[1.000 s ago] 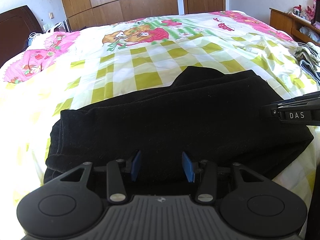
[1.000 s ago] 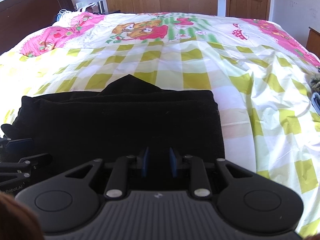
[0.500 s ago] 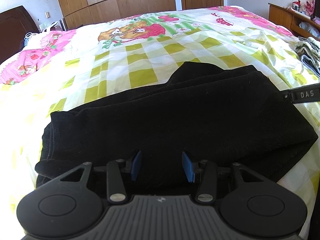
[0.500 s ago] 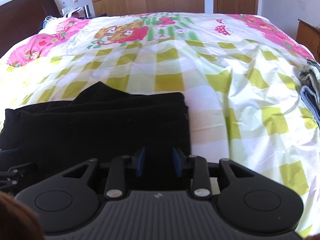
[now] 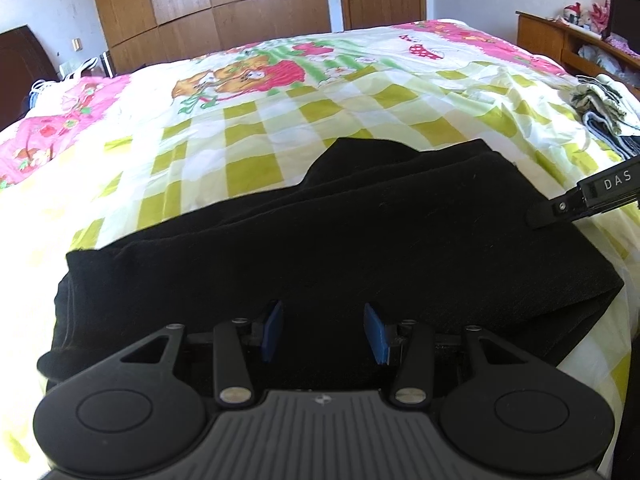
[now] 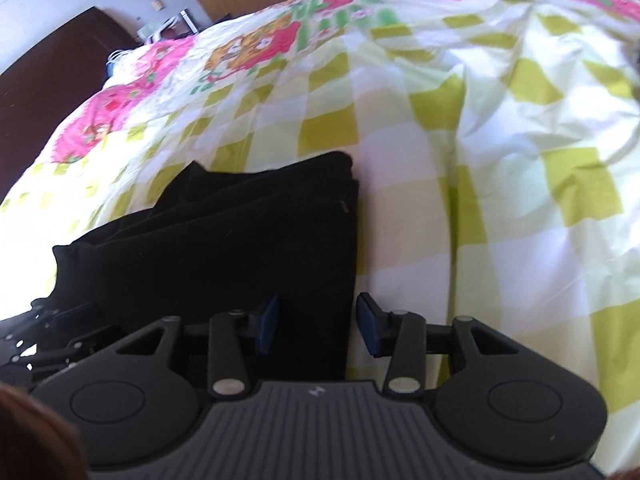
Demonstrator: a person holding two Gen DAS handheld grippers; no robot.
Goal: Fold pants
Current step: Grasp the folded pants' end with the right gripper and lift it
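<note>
On the bed, seen from the left wrist, the black pants lie folded into a thick layered bundle across the checked sheet, near the person's edge. The left tongs are spread wide with nothing between the blue pads, poised over the bundle's near hem. The right tongs poke in from the right side of this view, close to the bundle's right end. A pile of other clothes sits well apart at the far right.

From the right wrist, which is tilted and blurred, the right tongs are likewise parted and empty, straddling the right edge of the pants, one pad over cloth and the other over sheet.

The likely trouble is a shallow grab: if either pair closes on only the top layer, the stack could peel apart when lifted. Uneven lifting between the two sides could skew the fold, and the right pad might pinch the sheet along with the pants.
</note>
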